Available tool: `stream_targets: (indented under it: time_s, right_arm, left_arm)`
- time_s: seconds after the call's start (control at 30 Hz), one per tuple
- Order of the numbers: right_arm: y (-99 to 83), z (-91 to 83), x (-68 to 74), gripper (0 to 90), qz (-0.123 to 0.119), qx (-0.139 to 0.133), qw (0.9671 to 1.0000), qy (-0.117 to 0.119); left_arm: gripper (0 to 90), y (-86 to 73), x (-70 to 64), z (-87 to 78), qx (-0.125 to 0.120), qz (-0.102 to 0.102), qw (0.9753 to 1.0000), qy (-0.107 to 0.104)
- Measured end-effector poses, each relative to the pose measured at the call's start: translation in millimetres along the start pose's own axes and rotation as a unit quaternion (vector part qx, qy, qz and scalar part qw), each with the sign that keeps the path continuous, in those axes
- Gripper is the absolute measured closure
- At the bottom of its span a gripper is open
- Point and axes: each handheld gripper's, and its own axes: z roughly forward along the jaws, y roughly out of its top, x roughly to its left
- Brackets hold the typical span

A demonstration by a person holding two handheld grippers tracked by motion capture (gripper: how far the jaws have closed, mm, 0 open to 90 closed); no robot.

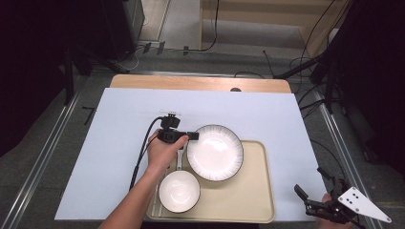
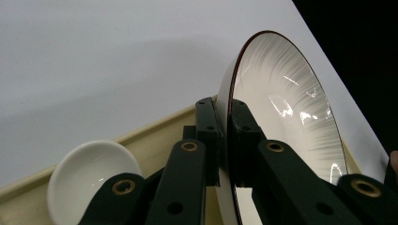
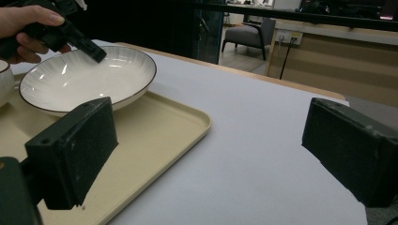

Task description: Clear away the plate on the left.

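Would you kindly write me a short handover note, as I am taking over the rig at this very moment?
Left tool: shut on the rim of the large plate, at its left edge.
Right tool: open, holding nothing, off the tray's right corner.
Things: the plate sits partly on the beige tray, overhanging its far edge; the small bowl stands on the tray, near left.
Done: plate gripped.
Left: probably moving the plate; I cannot tell where to.

One plate (image 1: pixel 215 152), its rim between the left claw's (image 1: pixel 192 136) jaws. One bowl (image 1: pixel 179 191), just beside that claw on the person's side. One tray (image 1: pixel 258 195) under both dishes. Two claws in all; the right claw (image 1: pixel 310 200) is well apart from the dishes.
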Motion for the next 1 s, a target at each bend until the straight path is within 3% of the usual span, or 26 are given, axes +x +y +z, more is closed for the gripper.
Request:
stream_targets:
  time_s: [0.2,0.63,0.8,0.9,1.0]
  right_arm:
    - [-0.4,-1.1,-1.1,3.7,-0.001,-0.002,1.0,-0.001]
    - [0.1,-1.2,-0.2,3.7,-0.005,0.001,1.0,-0.004]
    - [0.3,0.0,1.8,3.7,-0.009,0.005,0.9999,-0.001]
    - [0.2,-0.6,1.1,3.7,-0.009,0.003,1.0,-0.003]
    - [-0.1,-0.9,0.7,3.7,-0.007,0.004,1.0,-0.003]
  left_arm:
    - [85.6,-0.1,3.9,9.3,0.013,-0.006,0.9998,-0.017]
    - [85.6,-3.2,7.2,21.4,0.032,-0.004,0.9993,-0.017]
    - [86.0,-3.7,8.7,26.8,0.052,0.005,0.9983,-0.024]
    - [86.0,-4.2,9.4,26.9,0.051,0.01,0.9983,-0.027]
    - [85.6,-4.5,7.2,25.5,0.049,0.032,0.9981,-0.019]
